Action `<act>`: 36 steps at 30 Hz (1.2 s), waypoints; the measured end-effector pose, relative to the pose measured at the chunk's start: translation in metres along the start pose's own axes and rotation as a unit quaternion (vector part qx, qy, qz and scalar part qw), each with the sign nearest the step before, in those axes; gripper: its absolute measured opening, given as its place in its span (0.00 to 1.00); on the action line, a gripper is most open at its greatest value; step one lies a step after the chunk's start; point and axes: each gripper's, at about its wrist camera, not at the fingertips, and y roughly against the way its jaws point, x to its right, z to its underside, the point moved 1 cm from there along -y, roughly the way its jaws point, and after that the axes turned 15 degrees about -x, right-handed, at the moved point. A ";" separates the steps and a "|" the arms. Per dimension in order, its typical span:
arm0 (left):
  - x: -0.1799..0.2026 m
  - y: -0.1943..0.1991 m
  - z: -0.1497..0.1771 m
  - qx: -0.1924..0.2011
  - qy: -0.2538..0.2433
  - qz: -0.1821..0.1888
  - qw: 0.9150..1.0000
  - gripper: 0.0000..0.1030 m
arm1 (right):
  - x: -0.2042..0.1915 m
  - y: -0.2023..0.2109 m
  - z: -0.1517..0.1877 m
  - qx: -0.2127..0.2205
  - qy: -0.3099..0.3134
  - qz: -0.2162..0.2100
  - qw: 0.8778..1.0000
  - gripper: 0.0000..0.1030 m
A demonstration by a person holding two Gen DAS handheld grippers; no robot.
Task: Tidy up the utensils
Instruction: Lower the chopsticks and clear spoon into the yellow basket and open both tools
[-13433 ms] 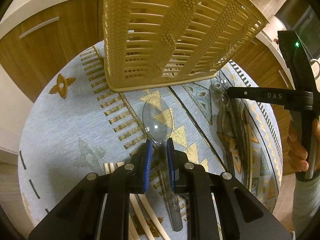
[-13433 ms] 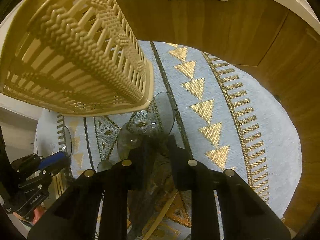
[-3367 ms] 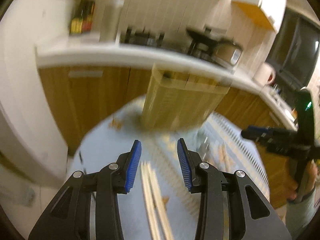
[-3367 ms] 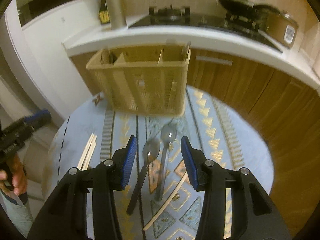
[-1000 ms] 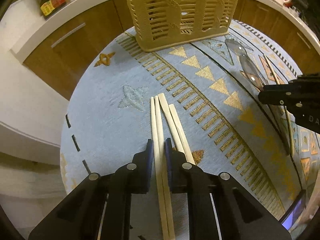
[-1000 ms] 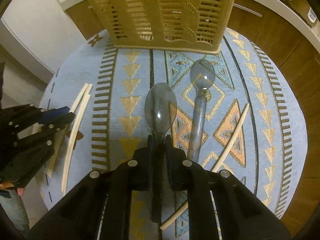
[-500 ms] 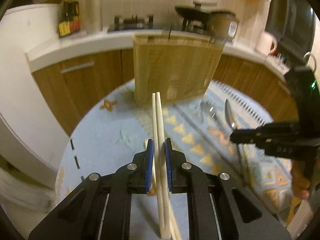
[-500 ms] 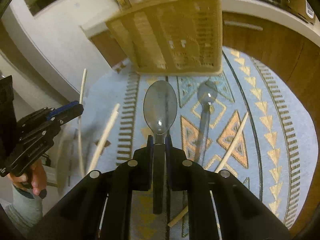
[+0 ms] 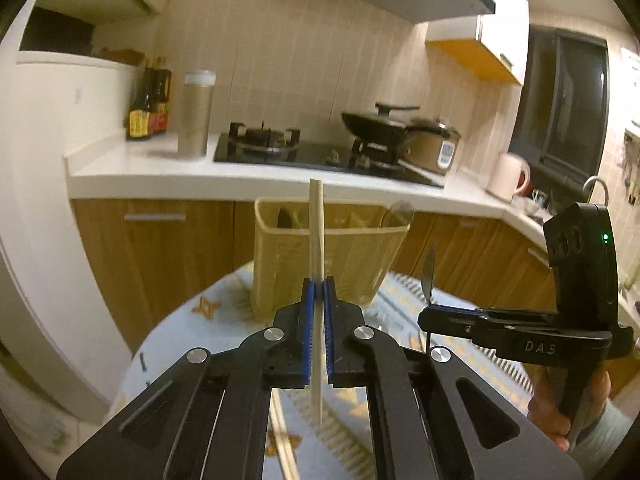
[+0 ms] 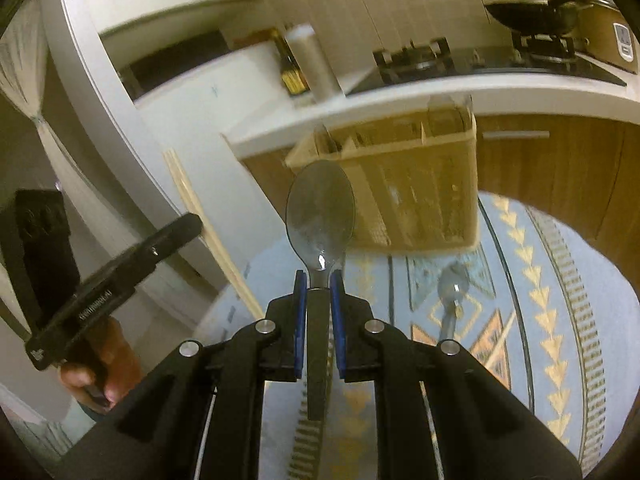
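While both tools are raised above the round surface, each carries one utensil. Left hand-held gripper: blue pads clenched on wooden chopsticks, which stand nearly upright, tips above the rim of the beige slatted utensil basket behind them; whether one stick or a pair is clamped cannot be told from this angle. Another chopstick lies on the patterned blue-and-gold cloth below. Right hand-held gripper: pads clenched on the neck of a metal spoon, bowl forward and upward, handle running back between the fingers. The spoon is off the cloth, in front of the basket, whose compartments show from above. A second spoon lies flat on the cloth to the right, well short of the basket. Behind the basket: wooden cabinets, white counter, gas hob, black wok. Frames slightly blurred.
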 end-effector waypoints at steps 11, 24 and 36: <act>0.003 0.024 -0.046 0.077 0.000 0.027 0.997 0.03 | -0.015 0.044 -0.045 0.095 0.021 -0.002 0.995 0.09; 0.003 0.028 -0.112 0.152 -0.025 0.024 0.988 0.03 | -0.026 0.081 -0.117 0.206 0.064 0.091 0.972 0.09; -0.033 -0.030 -0.139 0.139 0.002 -0.005 0.990 0.03 | 0.021 0.030 -0.161 0.221 0.051 0.179 0.957 0.10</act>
